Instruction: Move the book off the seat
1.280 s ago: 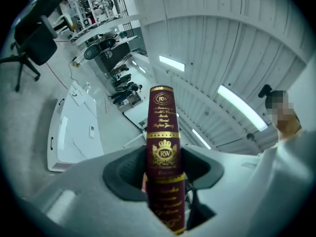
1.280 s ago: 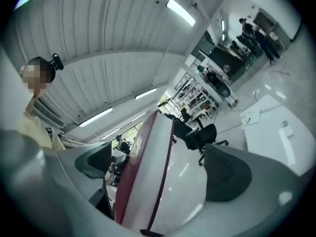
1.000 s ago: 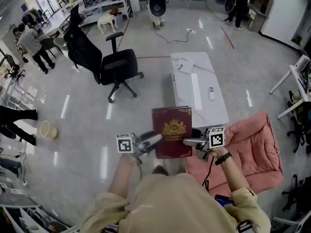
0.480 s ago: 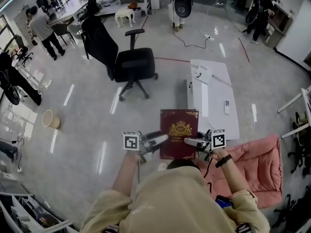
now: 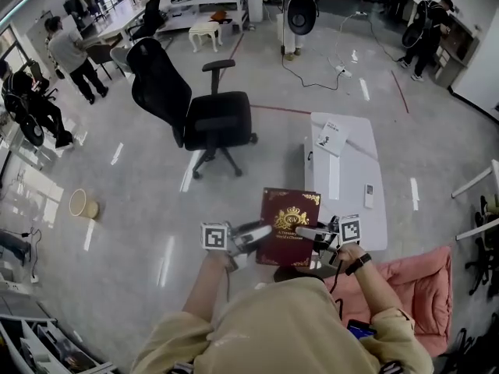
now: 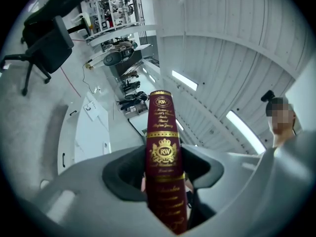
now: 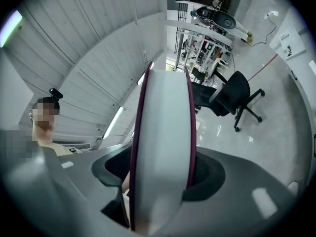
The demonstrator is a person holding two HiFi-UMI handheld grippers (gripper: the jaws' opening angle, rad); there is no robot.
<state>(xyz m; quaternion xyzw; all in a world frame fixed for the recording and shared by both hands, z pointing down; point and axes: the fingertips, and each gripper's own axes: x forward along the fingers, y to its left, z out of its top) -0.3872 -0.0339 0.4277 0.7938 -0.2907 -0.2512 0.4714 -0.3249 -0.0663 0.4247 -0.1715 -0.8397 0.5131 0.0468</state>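
You hold the book (image 5: 288, 226) aloft over the floor, long axis 12-to-6: left hand-held gripper (image 5: 263, 231) clamped on its spine at 9 o'clock, right hand-held gripper (image 5: 301, 231), jaws just closing, gripping the page edge at 3, nearer the tabletop (image 5: 355, 201) at 2.

Book by the table's near left corner

The book (image 5: 289, 226) is up off the floor beside the near left corner of the table (image 5: 355, 213). The cushioned seat (image 5: 405, 287) lies on the floor nearer and to the right. A leaflet (image 5: 333, 136) lies at the table's far end and a remote (image 5: 369, 195) by its right edge. A chair (image 5: 210, 119) stands left of the table.
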